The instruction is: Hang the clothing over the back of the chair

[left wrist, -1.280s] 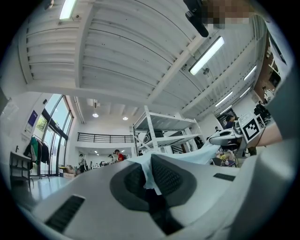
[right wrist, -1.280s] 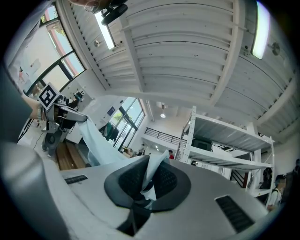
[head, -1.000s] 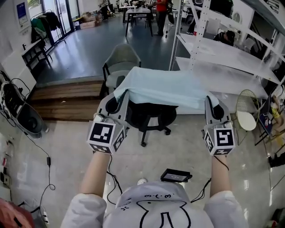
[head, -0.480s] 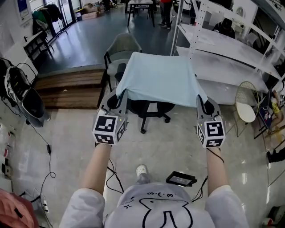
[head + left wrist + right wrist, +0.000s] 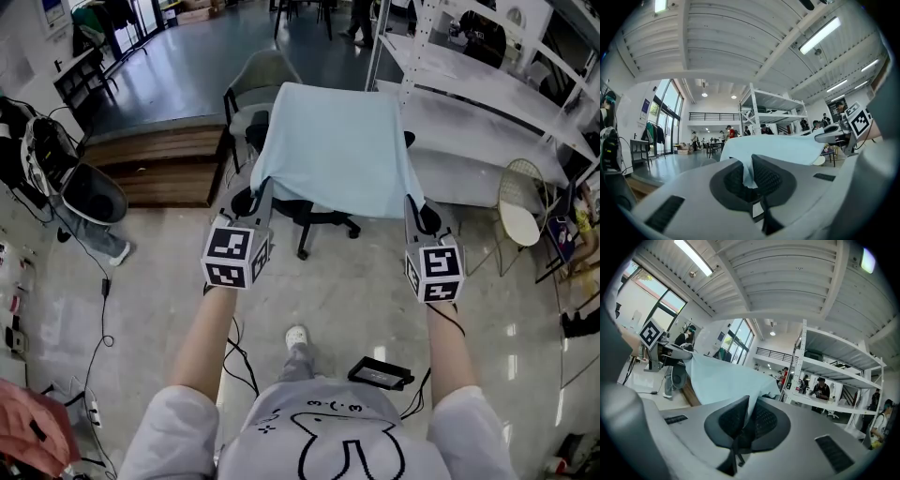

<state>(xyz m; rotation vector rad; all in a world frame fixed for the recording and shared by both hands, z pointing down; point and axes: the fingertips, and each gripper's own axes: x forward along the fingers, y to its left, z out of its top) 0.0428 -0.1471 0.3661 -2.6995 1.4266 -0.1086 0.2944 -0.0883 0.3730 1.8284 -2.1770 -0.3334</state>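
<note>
Left gripper view: clothing (image 5: 776,149) inside claw (image 5: 750,180)

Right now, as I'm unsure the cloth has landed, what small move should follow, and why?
Probably lower both grippers slightly: the left gripper and right gripper each pinch a near corner of the light blue cloth, spread flat over the black chair.

I see the pale blue clothing (image 5: 333,150) spread flat and taut at 12 o'clock, pinched at its 7 and 5 o'clock corners; the black wheeled chair (image 5: 314,217) stands upright beneath it, mostly covered.
</note>
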